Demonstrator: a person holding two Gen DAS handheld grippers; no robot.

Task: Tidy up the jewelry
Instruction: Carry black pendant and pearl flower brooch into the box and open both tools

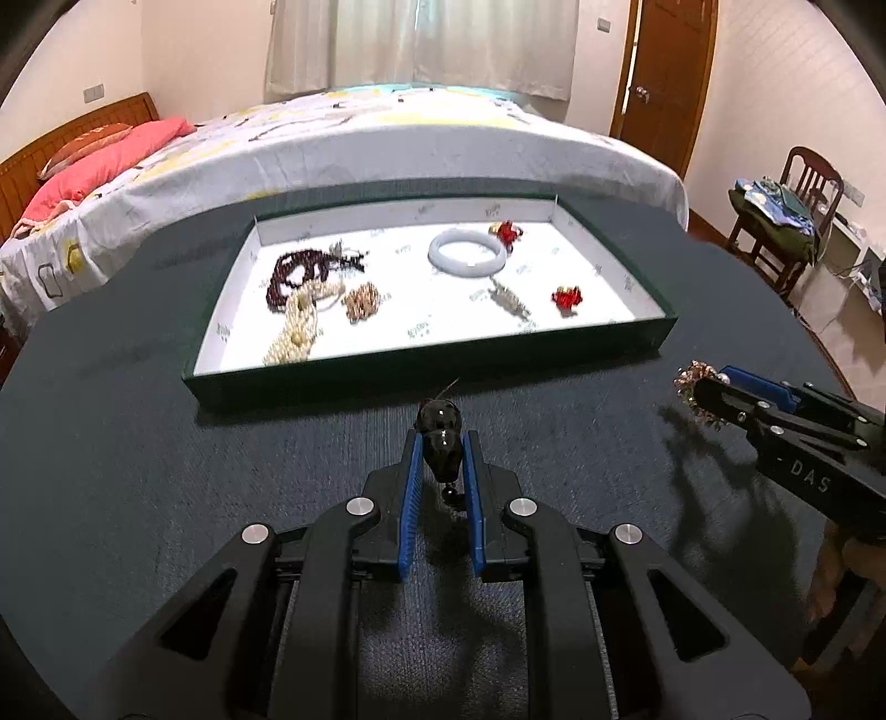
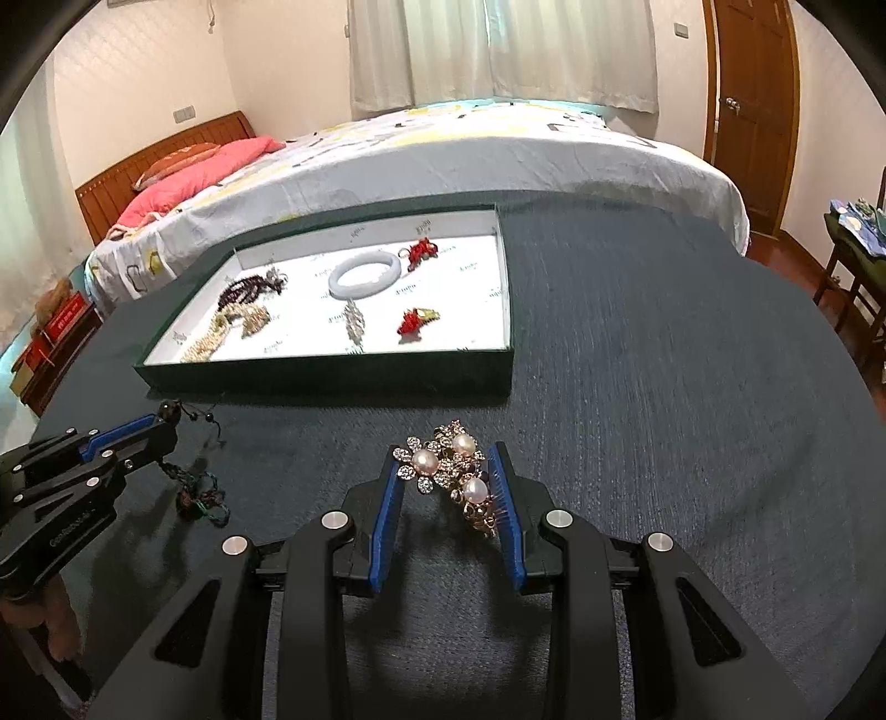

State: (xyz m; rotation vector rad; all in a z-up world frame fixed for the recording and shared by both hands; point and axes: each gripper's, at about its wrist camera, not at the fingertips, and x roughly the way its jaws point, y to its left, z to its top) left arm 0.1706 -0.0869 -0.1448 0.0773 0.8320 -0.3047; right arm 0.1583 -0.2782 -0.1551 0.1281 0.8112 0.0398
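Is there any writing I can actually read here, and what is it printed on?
"DAS": on the side of the right gripper, in the left wrist view.
Pale lettering on the left gripper: too blurred to read.
Repeated small print on the tray lining: too small to read.

Bedroom, cream walls. Bed (image 1: 387,138) with patterned white cover, pink pillow (image 1: 94,160) and wooden headboard (image 2: 166,160). Pale curtains (image 2: 498,50) drawn behind it. Brown wooden door (image 1: 664,66) at right; wooden chair (image 1: 797,205) piled with clothing nearby.
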